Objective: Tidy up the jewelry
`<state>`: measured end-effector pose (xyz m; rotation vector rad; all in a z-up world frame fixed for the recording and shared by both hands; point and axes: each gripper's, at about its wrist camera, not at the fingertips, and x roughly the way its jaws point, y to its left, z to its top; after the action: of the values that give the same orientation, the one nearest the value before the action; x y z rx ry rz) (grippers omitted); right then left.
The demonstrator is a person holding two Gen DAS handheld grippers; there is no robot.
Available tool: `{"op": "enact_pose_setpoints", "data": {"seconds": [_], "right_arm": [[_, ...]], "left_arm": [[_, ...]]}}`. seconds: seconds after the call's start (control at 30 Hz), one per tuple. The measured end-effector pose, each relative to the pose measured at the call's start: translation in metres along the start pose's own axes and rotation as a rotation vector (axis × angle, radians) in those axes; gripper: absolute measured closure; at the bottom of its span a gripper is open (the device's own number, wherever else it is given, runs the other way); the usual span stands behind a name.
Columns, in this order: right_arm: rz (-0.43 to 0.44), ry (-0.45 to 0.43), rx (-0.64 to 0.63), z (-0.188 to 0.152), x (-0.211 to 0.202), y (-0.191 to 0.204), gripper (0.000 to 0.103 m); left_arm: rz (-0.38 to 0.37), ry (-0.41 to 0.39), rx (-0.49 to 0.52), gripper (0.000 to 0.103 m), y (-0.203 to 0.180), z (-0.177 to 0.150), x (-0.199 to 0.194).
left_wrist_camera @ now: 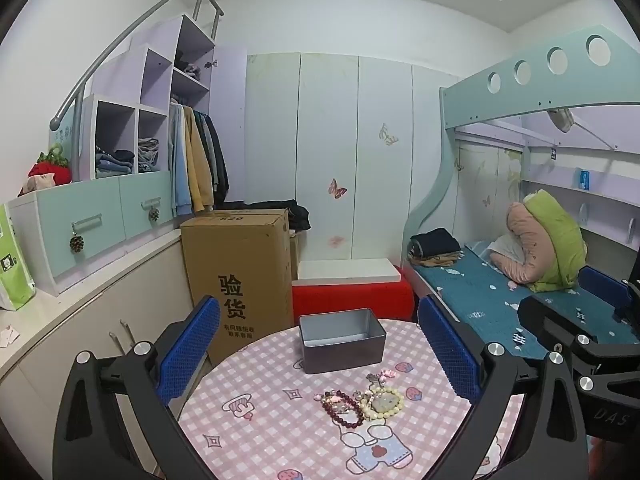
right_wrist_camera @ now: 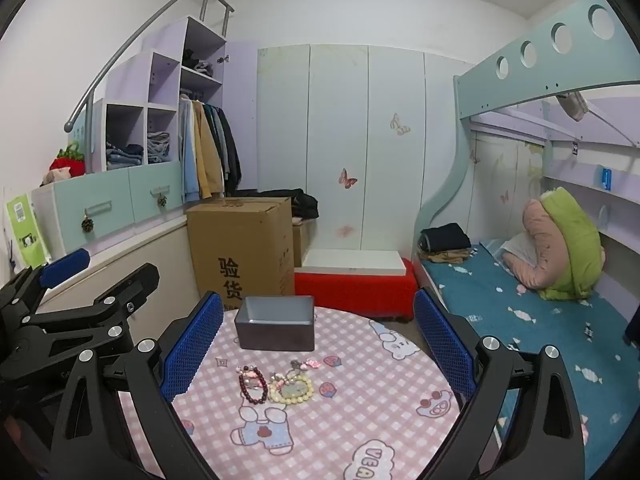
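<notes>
A small pile of jewelry lies on the round table with a pink checked cloth (left_wrist_camera: 260,432) (right_wrist_camera: 360,420): a dark red bead bracelet (left_wrist_camera: 345,411) (right_wrist_camera: 253,386), a cream bead bracelet (left_wrist_camera: 383,400) (right_wrist_camera: 291,390) and small pink charms (left_wrist_camera: 384,375) (right_wrist_camera: 310,364). An open, empty grey metal box (left_wrist_camera: 341,345) (right_wrist_camera: 275,322) stands behind them. My left gripper (left_wrist_camera: 320,354) is open and empty, held above the table in front of the jewelry. My right gripper (right_wrist_camera: 318,344) is open and empty, also above the table. The left gripper also shows at the left of the right wrist view (right_wrist_camera: 64,264).
A tall cardboard box (left_wrist_camera: 240,272) stands behind the table on the left, a red stool with a white board (left_wrist_camera: 352,292) behind it. A bunk bed with blue bedding (right_wrist_camera: 540,320) is at the right. Cabinets and a counter (left_wrist_camera: 100,280) run along the left.
</notes>
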<state>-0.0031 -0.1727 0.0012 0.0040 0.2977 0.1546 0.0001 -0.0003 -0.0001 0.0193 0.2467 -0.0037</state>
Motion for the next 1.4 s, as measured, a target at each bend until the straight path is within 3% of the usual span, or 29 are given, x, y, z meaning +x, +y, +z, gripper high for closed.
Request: {"op": "enact_pose_setpoints", "data": {"seconds": [1.4], "right_arm": [[0.002, -0.003, 0.003, -0.0007, 0.0009, -0.0044, 0.01]], "left_arm": [[-0.002, 0.004, -0.006, 0.007, -0.0071, -0.0042, -0.0014]]}}
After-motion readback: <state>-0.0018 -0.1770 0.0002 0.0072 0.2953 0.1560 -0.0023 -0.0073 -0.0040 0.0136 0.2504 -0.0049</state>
